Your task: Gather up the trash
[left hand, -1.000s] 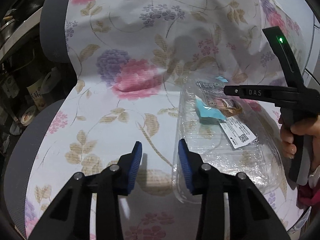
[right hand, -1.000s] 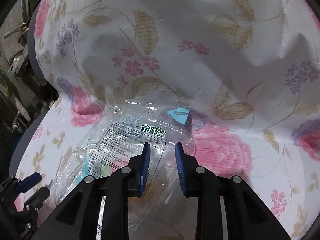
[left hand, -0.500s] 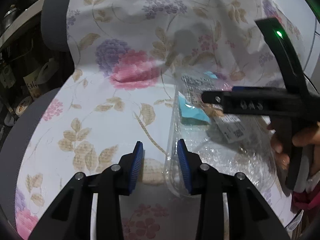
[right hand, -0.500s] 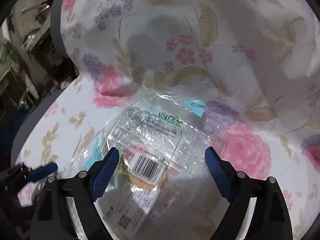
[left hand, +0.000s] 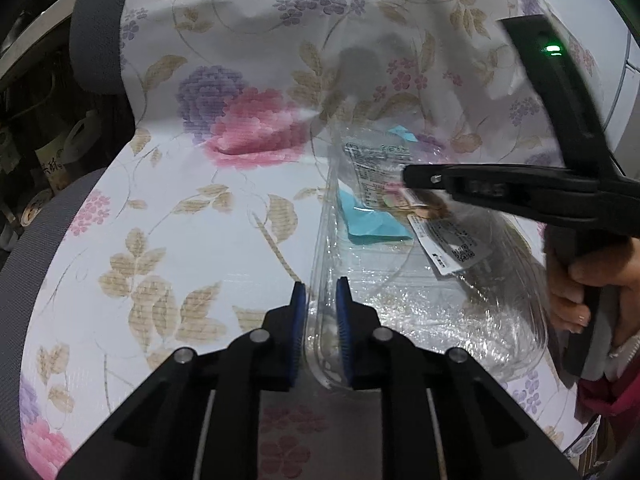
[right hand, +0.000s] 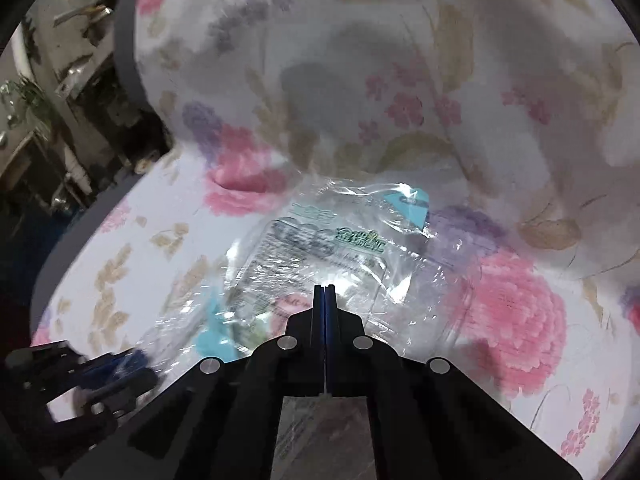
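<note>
Two-handed job here. The bag (left hand: 400, 280), clear plastic with wrappers inside, lies on the flowery cloth (left hand: 192, 208) over a chair. The left gripper (left hand: 320, 304) has just been closing; its jaws sit narrow on the bag's near rim, and the film between them looks pinched, probably so the mouth stays put. The right gripper (right hand: 324, 292) has snapped together with film right at its tips, likely nipping the top layer to pull the bag open. Whether it really caught any, I can't tell.
</note>
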Tool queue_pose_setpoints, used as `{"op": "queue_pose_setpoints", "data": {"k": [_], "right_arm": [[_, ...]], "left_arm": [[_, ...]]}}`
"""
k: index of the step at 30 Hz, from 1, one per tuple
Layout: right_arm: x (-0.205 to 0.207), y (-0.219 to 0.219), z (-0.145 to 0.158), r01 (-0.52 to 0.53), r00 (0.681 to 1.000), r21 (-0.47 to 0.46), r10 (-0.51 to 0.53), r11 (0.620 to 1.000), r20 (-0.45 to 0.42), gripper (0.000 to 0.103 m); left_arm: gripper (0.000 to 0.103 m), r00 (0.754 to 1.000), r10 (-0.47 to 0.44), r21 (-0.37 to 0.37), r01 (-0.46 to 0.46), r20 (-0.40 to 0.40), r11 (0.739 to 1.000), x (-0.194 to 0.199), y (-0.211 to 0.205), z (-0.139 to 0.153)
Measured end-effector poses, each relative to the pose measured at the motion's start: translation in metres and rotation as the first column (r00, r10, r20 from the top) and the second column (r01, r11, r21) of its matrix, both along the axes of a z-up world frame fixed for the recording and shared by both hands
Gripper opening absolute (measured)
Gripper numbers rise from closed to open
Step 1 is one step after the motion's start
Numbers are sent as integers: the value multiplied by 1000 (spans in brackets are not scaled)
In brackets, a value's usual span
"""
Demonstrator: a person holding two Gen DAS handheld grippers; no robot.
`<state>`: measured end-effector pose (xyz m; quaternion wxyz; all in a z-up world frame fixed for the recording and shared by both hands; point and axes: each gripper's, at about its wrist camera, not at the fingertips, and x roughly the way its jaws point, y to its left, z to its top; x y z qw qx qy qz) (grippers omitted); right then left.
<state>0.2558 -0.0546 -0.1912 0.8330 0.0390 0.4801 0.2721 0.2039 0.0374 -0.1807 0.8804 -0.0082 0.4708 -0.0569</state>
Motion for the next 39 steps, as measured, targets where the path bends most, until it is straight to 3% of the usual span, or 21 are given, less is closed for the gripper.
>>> {"op": "queue_pose_setpoints", "data": {"k": [1,3,4,8,10,13,16,18,20,21,22,25,26,27,30,35,39], "right_arm": [[-3,-2,5,-8,1000,13,8,1000,-2,9],[-8,2,11,-45,999,13,45,999,-8,50],[-15,6,16,-76,997,-1,76,997,15,81],[-40,28,22,-147,984,-107,156,983,86,81],[-48,43,22,-172,975,-160,191,972,116,81],[-48,57,18,-191,969,-208,218,959,115,83],[-42,69,4,-197,971,-245,223,949,83,83],[-38,63,1,-181,977,-196,199,964,76,82],[-34,58,-3,-175,983,-126,181,976,36,69],[-35,58,-2,-156,984,-152,166,976,57,62],[-37,58,-1,-150,984,-170,163,974,69,44],[-38,60,-1,-153,984,-158,166,975,70,38],[-39,58,0,-160,984,-130,169,978,62,14],[-39,57,0,-145,986,-138,154,980,60,0],[-38,52,2,-115,990,-140,125,984,69,0],[-47,32,27,-42,983,-149,67,988,168,0],[-40,-10,39,99,982,-151,-71,984,177,6]], "left_arm": [[14,1000,7,-5,-7,9,1000,-1,2,2],[15,999,23,-14,-23,26,1000,-6,6,8],[15,999,29,-23,-29,33,999,-8,9,11],[15,993,77,-43,-73,92,996,-16,24,32],[24,987,108,-52,-102,121,993,-19,33,42],[27,976,154,-51,-147,155,988,-21,49,55],[27,973,177,-56,-170,146,984,-20,59,55],[27,974,184,-61,-177,133,982,-20,64,50],[27,976,181,-60,-175,124,983,-22,64,47],[27,977,178,-61,-172,117,983,-22,64,44],[27,978,175,-62,-169,113,984,-22,63,42],[27,982,163,-63,-157,101,986,-22,61,36],[27,983,156,-63,-151,96,987,-22,59,35],[27,984,153,-61,-148,94,987,-22,58,33],[27,986,144,-56,-140,88,989,-23,55,31],[27,987,132,-45,-129,90,991,-26,51,32],[27,988,126,-44,-123,93,991,-25,46,33]]}}
